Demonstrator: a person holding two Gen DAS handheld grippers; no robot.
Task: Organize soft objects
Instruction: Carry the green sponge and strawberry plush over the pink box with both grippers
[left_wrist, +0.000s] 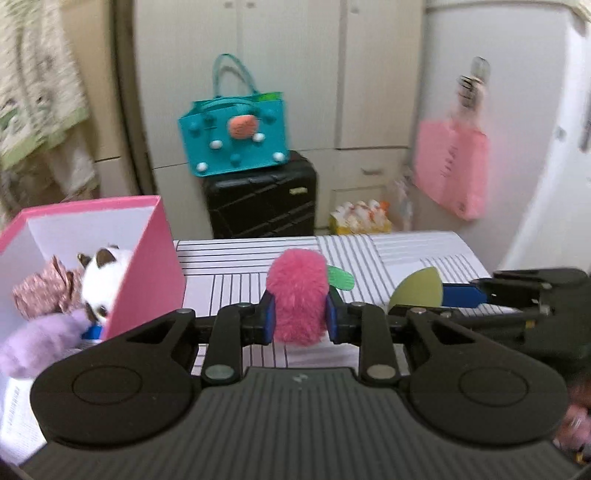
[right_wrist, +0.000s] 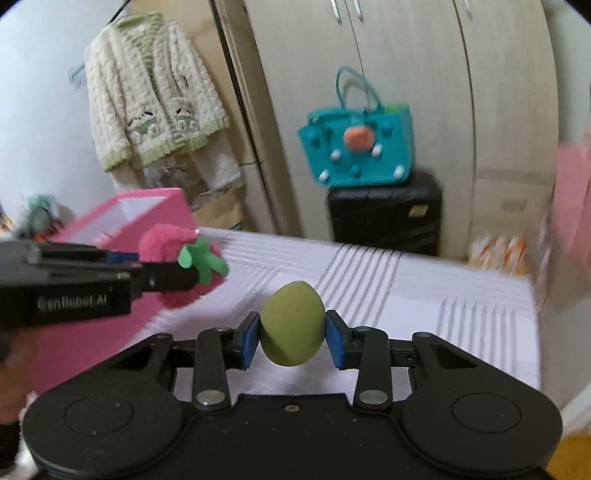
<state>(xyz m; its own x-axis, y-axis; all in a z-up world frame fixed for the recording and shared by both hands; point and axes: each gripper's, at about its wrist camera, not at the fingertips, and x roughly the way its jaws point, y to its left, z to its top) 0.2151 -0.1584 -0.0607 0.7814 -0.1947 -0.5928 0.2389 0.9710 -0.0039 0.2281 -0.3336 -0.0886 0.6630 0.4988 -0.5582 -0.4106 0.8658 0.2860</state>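
My left gripper (left_wrist: 299, 314) is shut on a fluffy pink plush strawberry (left_wrist: 297, 299) with green felt leaves, held above the striped table. The strawberry also shows in the right wrist view (right_wrist: 181, 258), next to the pink box. My right gripper (right_wrist: 291, 334) is shut on an olive-green egg-shaped sponge (right_wrist: 293, 323), also seen at the right of the left wrist view (left_wrist: 421, 286). The pink box (left_wrist: 147, 266) stands at the left and holds a panda plush (left_wrist: 103, 275), a lilac plush (left_wrist: 40, 347) and a floral cloth (left_wrist: 44, 291).
The table has a white striped cloth (right_wrist: 424, 295). Behind it a black suitcase (left_wrist: 262, 199) carries a teal bag (left_wrist: 236, 133). A pink bag (left_wrist: 450, 170) hangs at the right. A knitted cardigan (right_wrist: 155, 96) hangs at the left.
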